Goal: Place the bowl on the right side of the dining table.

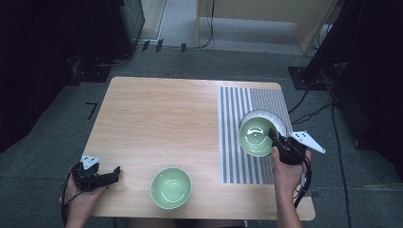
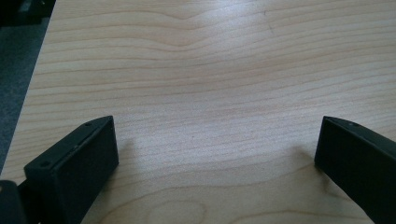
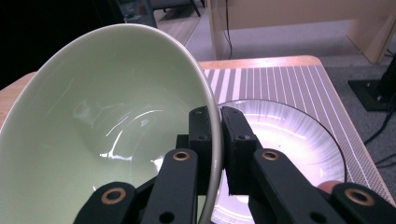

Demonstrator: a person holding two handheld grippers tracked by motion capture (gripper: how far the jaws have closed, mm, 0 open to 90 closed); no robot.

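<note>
Green glaze is showing on the bowl (image 1: pixel 256 137) that the right gripper (image 3: pixel 212 126) is pinching by its rim, fingers (image 3: pixel 238 135) clenched on either side, tilted above the white plate (image 3: pixel 299 140) on the striped mat (image 1: pixel 235 123). Lowering it level and centred should be keeping it from sliding. The left gripper (image 2: pixel 215 140) is resting spread and unloaded on the worktop (image 1: pixel 157 118), near a second bowl (image 1: pixel 171 188).

**A wooden table on grey carpet, dark at the edges**

A light wooden table (image 1: pixel 157 118) stands on grey carpet (image 1: pixel 190 61). A striped placemat (image 1: pixel 237 109) covers its right part. Black cables (image 1: pixel 313 114) trail across the floor. Beyond stands pale wooden furniture (image 1: pixel 266 14); both sides of the room lie in deep shadow.
</note>
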